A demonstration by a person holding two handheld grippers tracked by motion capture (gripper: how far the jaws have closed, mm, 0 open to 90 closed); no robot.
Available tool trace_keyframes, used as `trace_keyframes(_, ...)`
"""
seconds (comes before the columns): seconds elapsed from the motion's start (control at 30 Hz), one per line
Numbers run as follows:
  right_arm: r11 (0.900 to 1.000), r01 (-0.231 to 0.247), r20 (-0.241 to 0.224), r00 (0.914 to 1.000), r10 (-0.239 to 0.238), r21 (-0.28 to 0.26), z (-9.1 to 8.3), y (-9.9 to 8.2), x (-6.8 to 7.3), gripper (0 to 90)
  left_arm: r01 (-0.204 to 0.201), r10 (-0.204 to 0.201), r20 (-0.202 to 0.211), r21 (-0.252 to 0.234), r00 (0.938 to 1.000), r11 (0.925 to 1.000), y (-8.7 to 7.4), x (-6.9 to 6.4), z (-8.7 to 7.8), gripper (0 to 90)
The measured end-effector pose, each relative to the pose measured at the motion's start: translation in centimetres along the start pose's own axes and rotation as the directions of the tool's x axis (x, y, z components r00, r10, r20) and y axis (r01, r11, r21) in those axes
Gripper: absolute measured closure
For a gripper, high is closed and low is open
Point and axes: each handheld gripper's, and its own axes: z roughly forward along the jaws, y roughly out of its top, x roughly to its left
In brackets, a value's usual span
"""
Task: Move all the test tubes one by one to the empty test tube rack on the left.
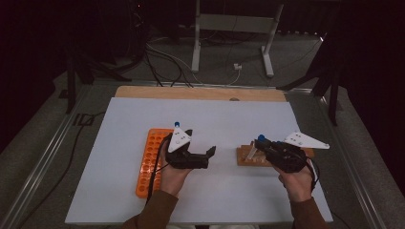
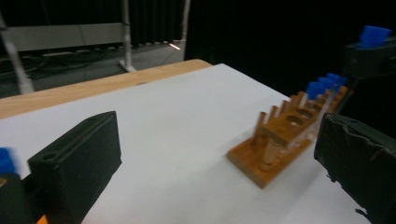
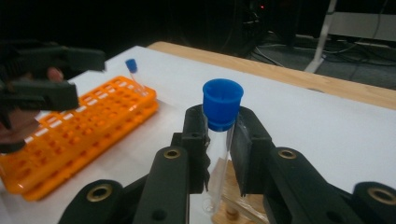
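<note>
My right gripper has its jaws clamped on a clear test tube with a blue cap, held upright with the cap standing above the jaw pads. In the high view that same tube sits at the gripper's tip, just over the left end of the wooden tube rack, which lies on the white table surface to the right of centre. From my left gripper view I see the wooden rack lying slantwise, with a few more blue-capped tubes standing at its far end. My left gripper has its jaws spread apart with nothing between them; it hovers beside the orange tube rack, pointing toward the wooden one. One blue-capped tube stands at the far end of the orange rack.
</note>
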Motion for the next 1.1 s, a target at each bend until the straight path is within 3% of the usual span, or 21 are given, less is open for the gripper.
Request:
trace_keyframes(0.3, 0.9996, 0.023, -0.038, 0.999, -0.022, 0.016, 0.9, -0.1, 1.3, 76.7, -0.053, 0.049, 0.089, 0.035, 0.9948, 0.998, 0.0, -2.9, 2.4, 8.2)
trace_keyframes(0.5, 0.9989, 0.035, -0.066, 0.9973, -0.033, 0.03, 1.4, -0.3, 2.0, 76.7, -0.11, 0.102, 0.119, 0.057, 0.9876, 0.9924, -0.3, -4.7, 3.8, 17.1)
trace_keyframes(0.63, 0.9986, 0.04, -0.079, 0.9962, -0.037, 0.034, 1.6, -0.3, 2.3, 76.7, -0.134, 0.125, 0.14, 0.058, 0.9821, 0.9892, -0.4, -5.6, 4.5, 30.0)
trace_keyframes(0.77, 0.9982, 0.044, -0.089, 0.9952, -0.041, 0.04, 1.8, -0.4, 2.4, 76.7, -0.151, 0.137, 0.176, 0.065, 0.9747, 0.9864, -0.5, -6.0, 4.8, 56.1)
trace_keyframes(0.8, 0.9982, 0.044, -0.089, 0.9952, -0.041, 0.04, 1.8, -0.4, 2.4, 76.7, -0.154, 0.14, 0.18, 0.066, 0.9736, 0.9859, -0.5, -6.1, 4.9, 56.1)
trace_keyframes(0.87, 0.998, 0.046, -0.095, 0.9946, -0.041, 0.044, 1.9, -0.4, 2.5, 76.7, -0.158, 0.144, 0.185, 0.067, 0.9723, 0.9851, -0.6, -6.2, 5.0, 65.4)
trace_keyframes(1.1, 0.9979, 0.043, -0.107, 0.9935, -0.038, 0.048, 2.0, -0.5, 2.6, 76.8, -0.168, 0.153, 0.191, 0.063, 0.9695, 0.9838, -0.6, -6.2, 5.0, 77.3)
